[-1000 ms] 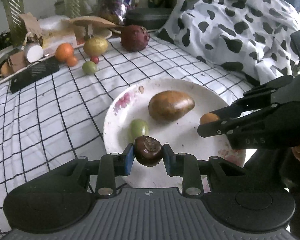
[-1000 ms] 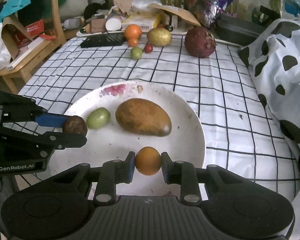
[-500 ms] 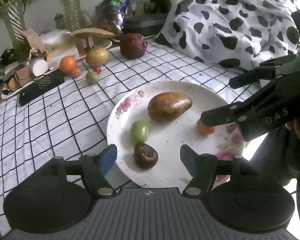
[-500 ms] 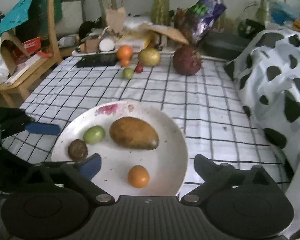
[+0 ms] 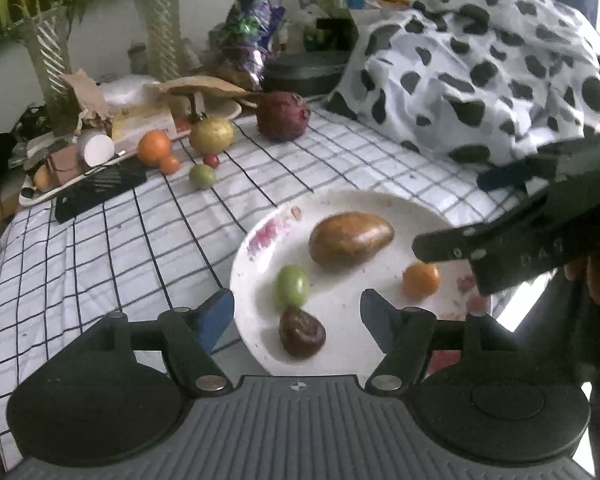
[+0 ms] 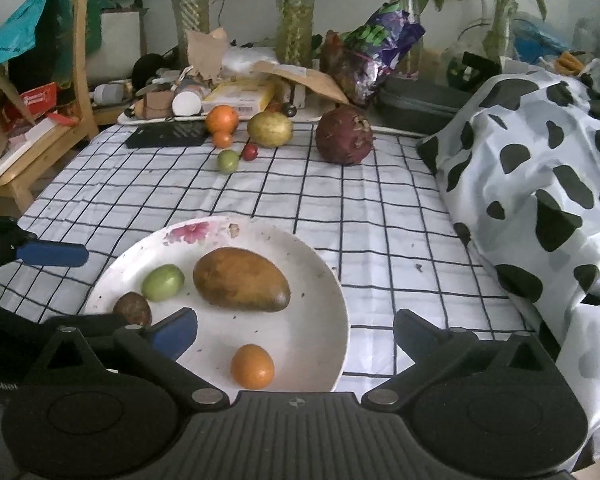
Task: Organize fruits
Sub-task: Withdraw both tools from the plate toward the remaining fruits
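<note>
We are holding both tongs over the white plate (image 6: 332, 280): the left gripper (image 5: 296, 312) half open, the right gripper (image 6: 296, 332) spread wide, nothing gripped (jaws just parted). The dark fruit (image 5: 302, 332) is lying at seven o'clock, the small orange (image 6: 252, 366) at five.

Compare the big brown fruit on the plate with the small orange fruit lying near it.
The big brown fruit is oval and elongated; the small orange fruit is nearly round. The brown one is plainly the larger. It lies mid-plate, while the orange one sits near the rim closest to the right gripper. Both rest loose on the white plate, ungripped.
</note>
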